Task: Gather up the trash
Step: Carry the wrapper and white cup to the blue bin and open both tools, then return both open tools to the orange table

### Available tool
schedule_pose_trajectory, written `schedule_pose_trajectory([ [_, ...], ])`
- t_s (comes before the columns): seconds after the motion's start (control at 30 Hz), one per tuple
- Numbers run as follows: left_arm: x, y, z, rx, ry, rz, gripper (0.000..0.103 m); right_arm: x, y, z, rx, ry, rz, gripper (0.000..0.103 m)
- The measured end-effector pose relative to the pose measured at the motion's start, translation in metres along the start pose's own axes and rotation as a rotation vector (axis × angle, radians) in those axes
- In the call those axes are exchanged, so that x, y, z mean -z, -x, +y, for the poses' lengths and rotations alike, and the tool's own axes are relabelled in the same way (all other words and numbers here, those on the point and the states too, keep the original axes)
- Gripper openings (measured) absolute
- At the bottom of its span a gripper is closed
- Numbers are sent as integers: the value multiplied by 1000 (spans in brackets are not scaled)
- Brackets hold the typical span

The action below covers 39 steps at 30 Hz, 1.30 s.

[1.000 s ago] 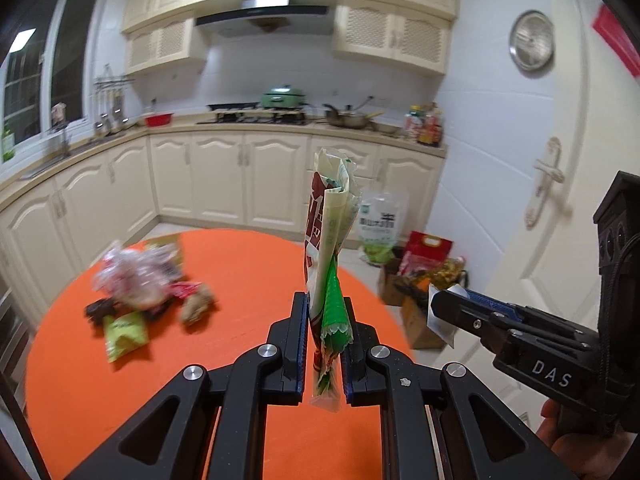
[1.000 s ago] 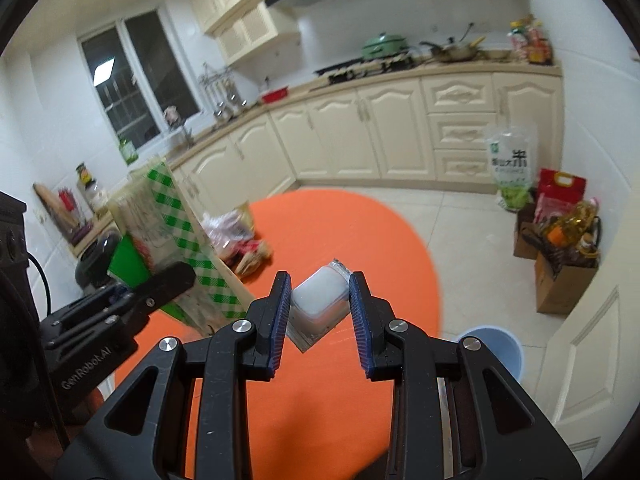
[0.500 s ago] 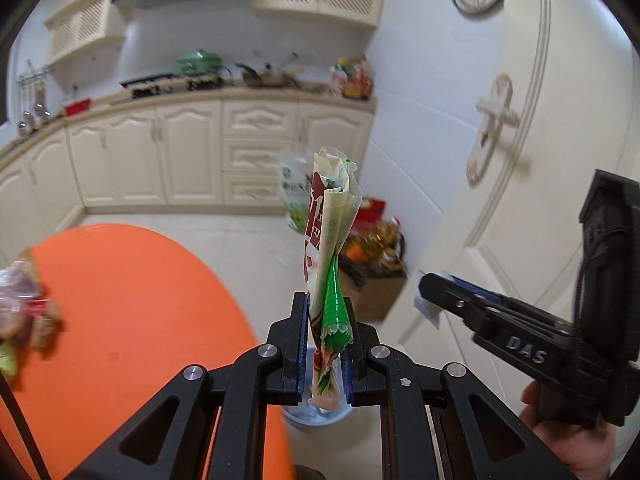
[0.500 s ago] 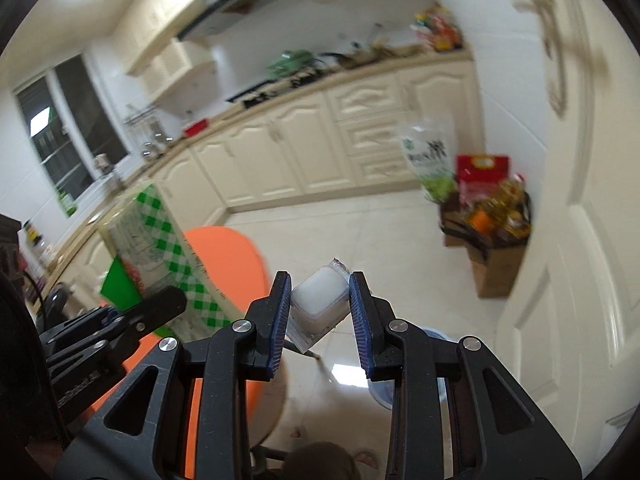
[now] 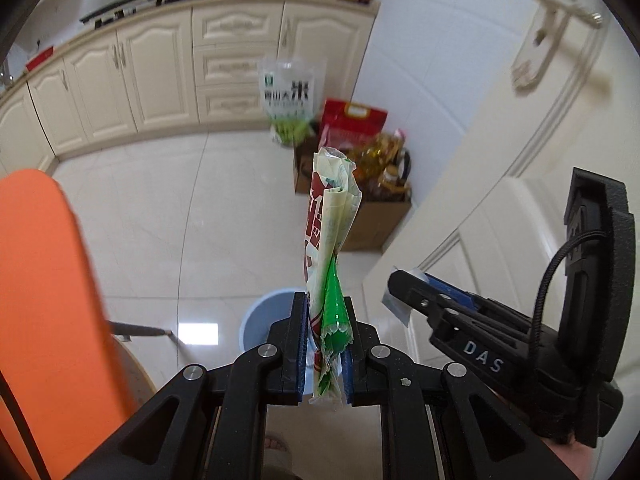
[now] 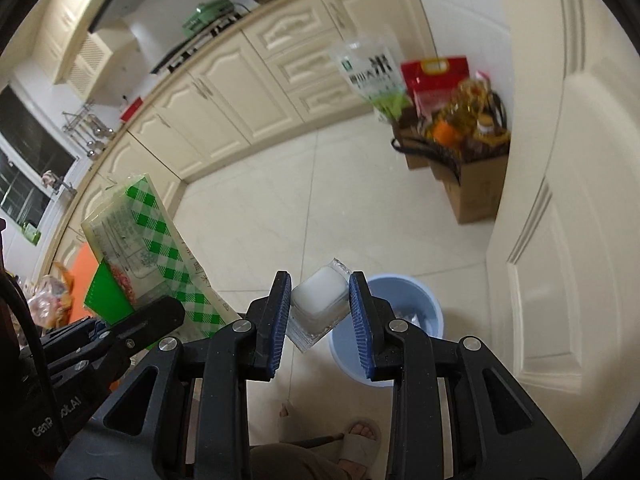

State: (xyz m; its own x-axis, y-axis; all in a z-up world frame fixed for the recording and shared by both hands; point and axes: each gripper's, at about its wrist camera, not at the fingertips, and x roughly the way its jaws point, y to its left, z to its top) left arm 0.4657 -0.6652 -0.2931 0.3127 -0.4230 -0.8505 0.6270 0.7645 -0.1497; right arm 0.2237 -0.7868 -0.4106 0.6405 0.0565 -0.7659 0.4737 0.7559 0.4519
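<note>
a long crumpled wrapper (image 5: 330,236), cream with red print and a green checked side, stands upright, pinched at its lower end between the pads of the left gripper (image 5: 325,344); a small clear plastic tray (image 6: 320,304) with a white inside sits tilted on one corner, clamped between the blue pads of the right gripper (image 6: 321,320); a pale blue round bin (image 6: 416,308) stands on the tiled floor below both, with a little rubbish already inside

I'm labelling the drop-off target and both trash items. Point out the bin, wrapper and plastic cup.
Blue bin (image 6: 416,296): right wrist view, far rim.
Green wrapper (image 5: 332,216): left wrist view, mid-body.
Plastic cup (image 6: 320,294): right wrist view, white face.
</note>
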Motion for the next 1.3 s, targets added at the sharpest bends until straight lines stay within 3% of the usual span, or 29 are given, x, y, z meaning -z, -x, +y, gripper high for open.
schedule_pose_trajectory([
  [0.17,-37,-53,-4,-25,5,82,14,-2,-38,-22,-8,-43,48,30],
  [0.23,-51,-69,-9,-32,-7,112,24,-2,-48,-32,-1,-74,55,31],
  [0.27,-55,-74,-11,-52,-13,119,38,-1,-51,-36,-3,-90,58,37],
  [0.3,-59,-78,-13,-68,-15,115,53,0,-54,-40,-9,-107,62,53],
  [0.33,-64,-80,-15,-77,-16,106,59,1,-57,-45,-15,-122,66,61],
  [0.53,-58,-77,-29,-111,-23,62,73,7,-47,-60,2,-173,47,89],
  [0.6,-47,-64,-31,-120,-25,24,81,5,-38,-63,23,-187,31,101],
  [0.8,-15,-16,-33,-114,-30,-88,98,5,0,-55,51,-213,-17,103],
  [1.07,58,82,-12,-115,-8,-222,102,9,61,-5,47,-136,-105,103],
  [1.3,134,178,29,-126,53,-334,102,19,109,68,15,-22,-178,103],
])
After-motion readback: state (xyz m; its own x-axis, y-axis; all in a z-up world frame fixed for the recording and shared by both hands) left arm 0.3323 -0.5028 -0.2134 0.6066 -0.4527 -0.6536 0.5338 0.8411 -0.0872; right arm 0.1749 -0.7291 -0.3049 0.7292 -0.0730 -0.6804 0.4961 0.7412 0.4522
